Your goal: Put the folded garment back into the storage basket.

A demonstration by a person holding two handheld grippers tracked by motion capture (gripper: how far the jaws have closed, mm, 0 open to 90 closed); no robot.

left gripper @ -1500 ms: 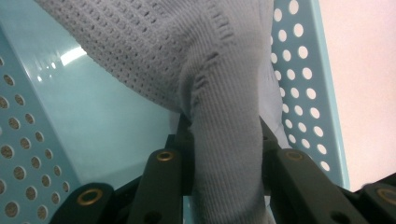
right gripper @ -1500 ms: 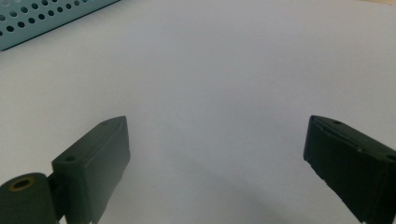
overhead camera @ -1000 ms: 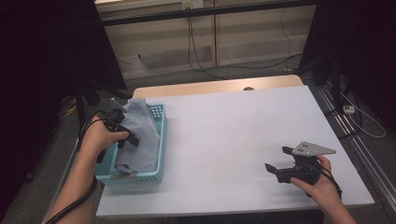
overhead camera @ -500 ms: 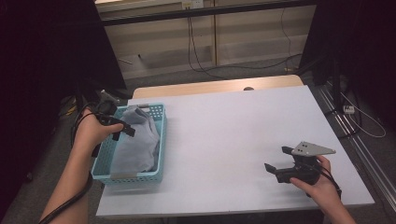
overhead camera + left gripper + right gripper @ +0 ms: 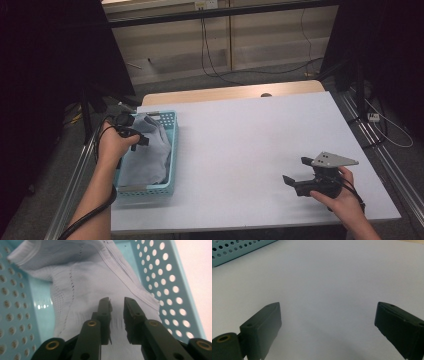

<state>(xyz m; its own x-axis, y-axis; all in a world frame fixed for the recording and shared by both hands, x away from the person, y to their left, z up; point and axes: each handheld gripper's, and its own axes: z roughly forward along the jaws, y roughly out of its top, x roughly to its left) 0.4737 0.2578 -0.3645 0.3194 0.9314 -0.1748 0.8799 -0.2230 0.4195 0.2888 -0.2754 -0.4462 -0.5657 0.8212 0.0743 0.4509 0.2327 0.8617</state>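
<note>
In the high view, the left tool (image 5: 136,140) is seen over the far end of a teal perforated basket (image 5: 170,150) standing at the left edge of the white table (image 5: 250,145). A pale grey garment (image 5: 147,155) is bunched inside the basket, its upper part heaped towards the far end. The right tool (image 5: 295,172) is held low near the right front corner of the table, well apart from the basket, with nothing between its jaws.

In the left gripper view, the jaws of the left tool (image 5: 117,312) have just been closing; a narrow gap is left between them, and a small pinch of the garment (image 5: 82,282) appears to be caught at the tips. Whether the pads are truly pressed on the fabric cannot be told for certain. The basket wall (image 5: 172,282) rises close on one side.

In the right gripper view, the right tool (image 5: 328,317) is seen spread wide over bare table, released, with a corner of the basket (image 5: 234,250) at the top left.

By judgement, the chief risk is a shallow grip: only a thin fold seems taken, so the cloth could slip out when lifted. The light basket might also be dragged or tipped if the fabric snags on its perforated wall, since it is not steadied by the other tool. Nothing else stands on the table; cables lie on the floor beyond.
</note>
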